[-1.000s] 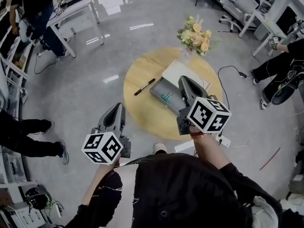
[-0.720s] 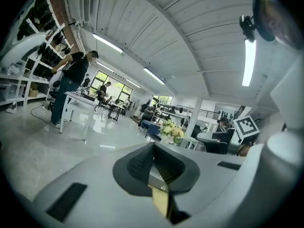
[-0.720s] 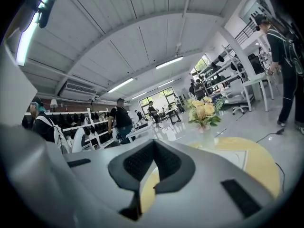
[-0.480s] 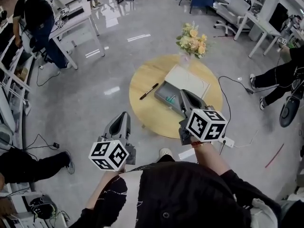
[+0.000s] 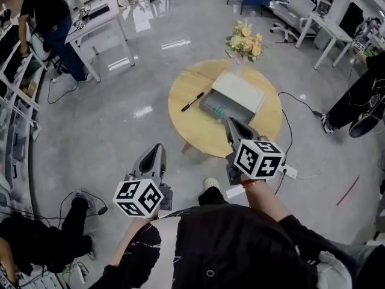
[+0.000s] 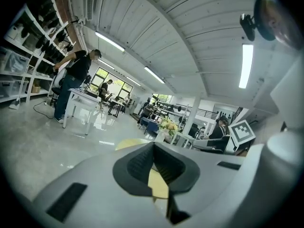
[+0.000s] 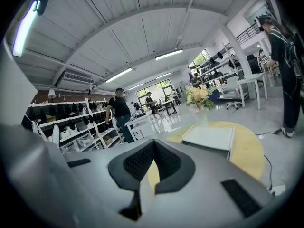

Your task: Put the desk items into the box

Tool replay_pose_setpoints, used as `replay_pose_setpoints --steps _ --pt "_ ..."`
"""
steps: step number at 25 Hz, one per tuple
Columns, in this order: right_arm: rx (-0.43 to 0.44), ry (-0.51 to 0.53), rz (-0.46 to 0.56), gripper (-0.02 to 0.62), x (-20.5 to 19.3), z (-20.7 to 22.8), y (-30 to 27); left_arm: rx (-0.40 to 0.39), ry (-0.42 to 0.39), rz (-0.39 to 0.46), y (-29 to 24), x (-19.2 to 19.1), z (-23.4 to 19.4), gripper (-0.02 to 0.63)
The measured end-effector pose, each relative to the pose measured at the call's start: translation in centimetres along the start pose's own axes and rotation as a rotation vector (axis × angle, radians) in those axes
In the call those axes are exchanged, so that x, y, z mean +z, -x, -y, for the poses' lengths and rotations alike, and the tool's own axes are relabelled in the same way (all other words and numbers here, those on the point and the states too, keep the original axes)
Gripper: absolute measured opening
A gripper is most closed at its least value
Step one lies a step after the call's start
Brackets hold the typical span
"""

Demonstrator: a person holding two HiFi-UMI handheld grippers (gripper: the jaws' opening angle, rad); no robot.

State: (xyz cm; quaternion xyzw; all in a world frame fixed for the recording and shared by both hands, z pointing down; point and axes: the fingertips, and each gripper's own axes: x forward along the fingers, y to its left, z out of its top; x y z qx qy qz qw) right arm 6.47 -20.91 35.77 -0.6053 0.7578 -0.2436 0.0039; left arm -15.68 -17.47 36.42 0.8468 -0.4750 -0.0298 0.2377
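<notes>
Head view shows the open box (image 5: pixel 219 108) on the round table (image 5: pixel 192 134) at upper centre; a pen (image 5: pixel 192 102) lies just left of it; left gripper (image 5: pixel 157 147) and right gripper (image 5: pixel 232 123), lower down, both have jaws pressed together, empty.
</notes>
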Motion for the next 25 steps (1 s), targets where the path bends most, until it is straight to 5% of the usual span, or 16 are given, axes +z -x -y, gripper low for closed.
replay_pose_setpoints --steps 25 --pt "0.022 0.027 -0.057 0.005 -6.0 -2.6 5.7 0.012 0.021 -0.02 6.8 -3.9 1.4 0.009"
